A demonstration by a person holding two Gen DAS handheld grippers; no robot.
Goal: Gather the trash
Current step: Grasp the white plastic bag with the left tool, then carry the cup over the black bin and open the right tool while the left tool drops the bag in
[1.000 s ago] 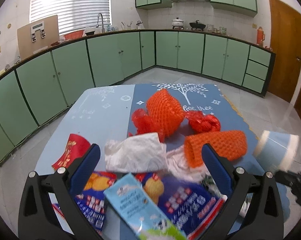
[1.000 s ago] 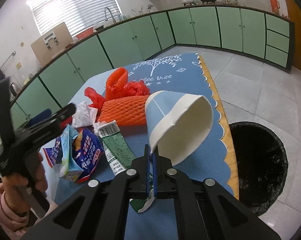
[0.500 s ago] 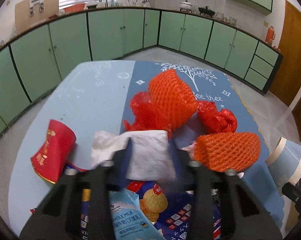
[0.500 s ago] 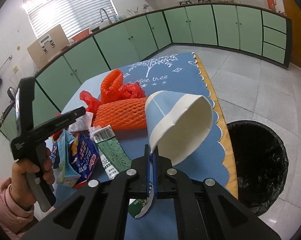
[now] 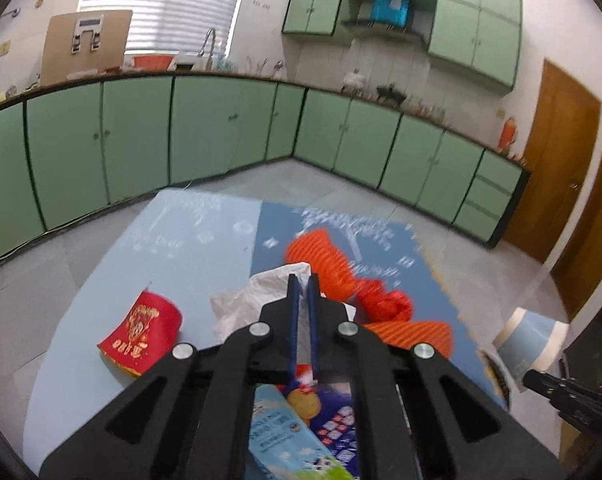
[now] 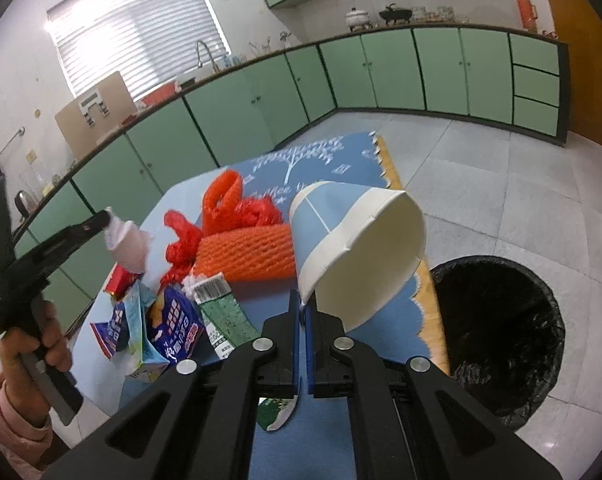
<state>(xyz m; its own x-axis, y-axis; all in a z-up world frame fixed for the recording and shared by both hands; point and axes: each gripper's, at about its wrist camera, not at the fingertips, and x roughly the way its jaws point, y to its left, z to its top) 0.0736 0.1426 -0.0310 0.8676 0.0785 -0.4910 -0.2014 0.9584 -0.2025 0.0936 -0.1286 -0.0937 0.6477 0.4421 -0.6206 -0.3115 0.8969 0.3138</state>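
Right now the left claw (image 5: pixel 302 280) is pinching a crumpled white tissue (image 5: pixel 247 300), its jaws clamped together on it; in the right wrist view the tissue (image 6: pixel 127 246) is hanging clear above the desk (image 5: pixel 141 264). Beside it, the right claw (image 6: pixel 302 300) is gripping the rim of a blue-and-white paper cup (image 6: pixel 357 248), jaws shut tight on the thin wall, with the cup's open mouth tilting toward a black-lined trash bin (image 6: pixel 501 336) that is standing on the floor just past the desk's edge. Other trash is lying on the desk's blue cloth: an orange foam net sleeve (image 6: pixel 247 256), red plastic scraps (image 6: pixel 181 240), a red paper cup (image 5: pixel 143 330) on its side, a milk carton (image 6: pixel 141 336), a snack bag (image 6: pixel 177 328) and a green wrapper (image 6: pixel 221 312).
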